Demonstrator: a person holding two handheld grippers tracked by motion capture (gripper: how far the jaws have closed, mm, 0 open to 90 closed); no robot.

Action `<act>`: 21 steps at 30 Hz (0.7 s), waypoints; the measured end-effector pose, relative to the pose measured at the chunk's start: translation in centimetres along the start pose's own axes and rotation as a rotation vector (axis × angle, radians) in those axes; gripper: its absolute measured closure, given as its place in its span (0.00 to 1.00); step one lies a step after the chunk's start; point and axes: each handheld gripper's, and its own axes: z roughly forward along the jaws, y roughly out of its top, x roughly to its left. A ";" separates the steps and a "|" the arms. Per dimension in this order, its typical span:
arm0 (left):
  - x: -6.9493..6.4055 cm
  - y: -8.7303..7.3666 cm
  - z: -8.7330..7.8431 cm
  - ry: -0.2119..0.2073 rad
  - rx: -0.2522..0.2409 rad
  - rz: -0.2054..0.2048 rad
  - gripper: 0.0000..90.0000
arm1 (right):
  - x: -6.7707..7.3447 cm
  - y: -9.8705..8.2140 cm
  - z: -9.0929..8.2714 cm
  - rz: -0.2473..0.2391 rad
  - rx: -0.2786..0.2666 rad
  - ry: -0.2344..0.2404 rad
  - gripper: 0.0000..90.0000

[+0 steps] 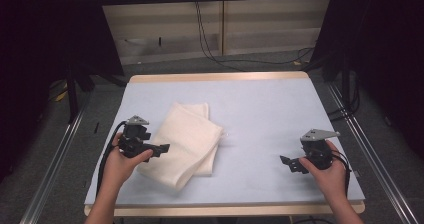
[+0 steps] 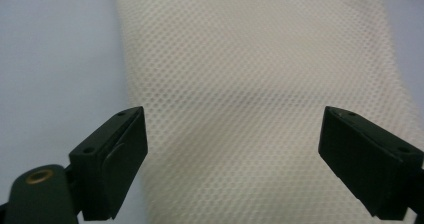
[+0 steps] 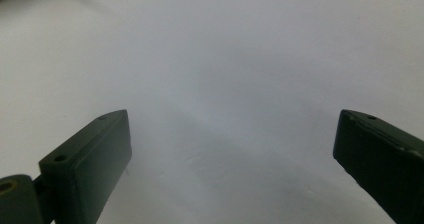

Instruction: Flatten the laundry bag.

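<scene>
A folded cream mesh cloth (image 1: 187,143) lies on the pale blue table top (image 1: 265,114), left of the middle. My left gripper (image 1: 164,148) hovers at the cloth's left edge, pointing right over it. In the left gripper view its jaws stand wide apart above the cloth (image 2: 260,84), nothing between them. My right gripper (image 1: 286,162) is at the front right of the table, pointing left toward the cloth and well apart from it. Its jaws are open over bare table (image 3: 225,84) in the right gripper view.
The table has a wooden rim (image 1: 220,77) at the back and front. Metal rails (image 1: 55,164) run along both sides on the floor. Cables (image 1: 210,49) trail over the floor behind the table. Dark curtains (image 1: 45,34) hang at both sides.
</scene>
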 end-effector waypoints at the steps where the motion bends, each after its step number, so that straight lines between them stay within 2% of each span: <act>1: -0.4 0.0 0.2 -0.018 -0.005 0.012 0.19 | 0.0 0.0 0.0 -0.003 -0.003 -0.001 0.02; 5: -1.2 0.1 1.4 -0.068 0.024 0.048 0.25 | 0.3 0.1 0.1 -0.007 -0.010 0.015 0.02; 7: -1.2 0.1 1.6 -0.070 0.037 0.052 0.25 | 0.4 0.1 0.2 -0.009 -0.013 0.016 0.02; 9: -1.6 0.2 2.0 -0.098 0.042 0.059 0.25 | 0.5 0.2 0.2 -0.015 -0.012 0.020 0.02; 13: -3.1 0.8 2.8 -0.130 0.042 0.078 0.25 | 0.6 0.2 0.3 -0.004 -0.007 0.021 0.02; 21: -4.7 1.3 4.7 -0.162 0.073 0.091 0.21 | 0.7 0.1 0.3 -0.010 -0.008 0.027 0.02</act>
